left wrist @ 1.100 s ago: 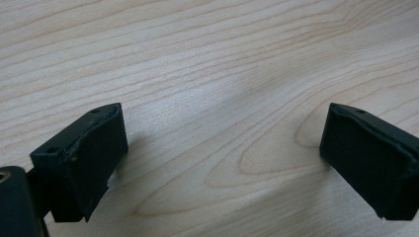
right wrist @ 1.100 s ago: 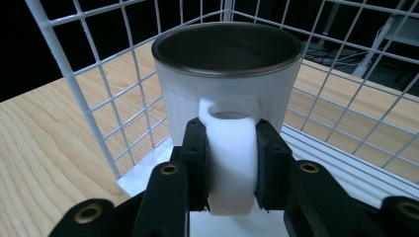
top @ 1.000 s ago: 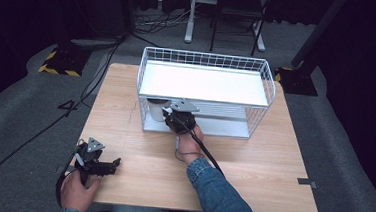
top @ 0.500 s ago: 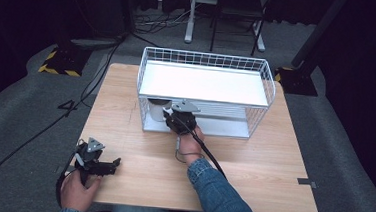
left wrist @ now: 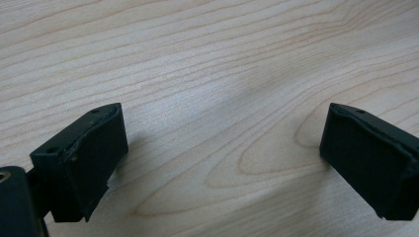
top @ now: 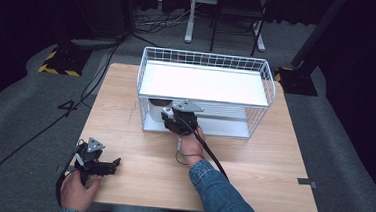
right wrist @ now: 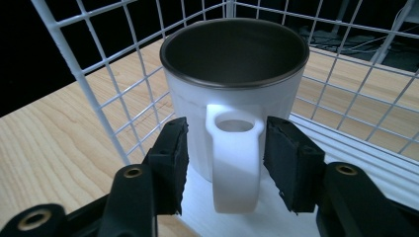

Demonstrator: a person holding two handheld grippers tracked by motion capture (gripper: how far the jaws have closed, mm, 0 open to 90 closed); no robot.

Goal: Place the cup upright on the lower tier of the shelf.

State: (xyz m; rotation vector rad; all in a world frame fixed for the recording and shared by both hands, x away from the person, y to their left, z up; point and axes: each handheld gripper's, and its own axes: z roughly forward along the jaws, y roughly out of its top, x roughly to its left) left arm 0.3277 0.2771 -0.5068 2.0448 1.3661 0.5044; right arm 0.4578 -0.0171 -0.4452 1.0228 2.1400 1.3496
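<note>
Right gripper (right wrist: 225,158) straddles the mug's (right wrist: 232,94) handle at frame centre, jaws apart, inside the rack (top: 204,89). Left gripper (left wrist: 222,153), lower left in the high view, gapes over bare table (left wrist: 207,59).

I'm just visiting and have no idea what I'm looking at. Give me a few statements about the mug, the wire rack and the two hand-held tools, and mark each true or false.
1. The white mug stands upright on the wire rack's lower level. True.
2. The right tool has clamped the mug's handle. False: its jaws flank the handle with gaps either side.
3. The left tool holds a spoon. False: it is open above the bare wooden table.
4. The mug is dark inside. True.
</note>
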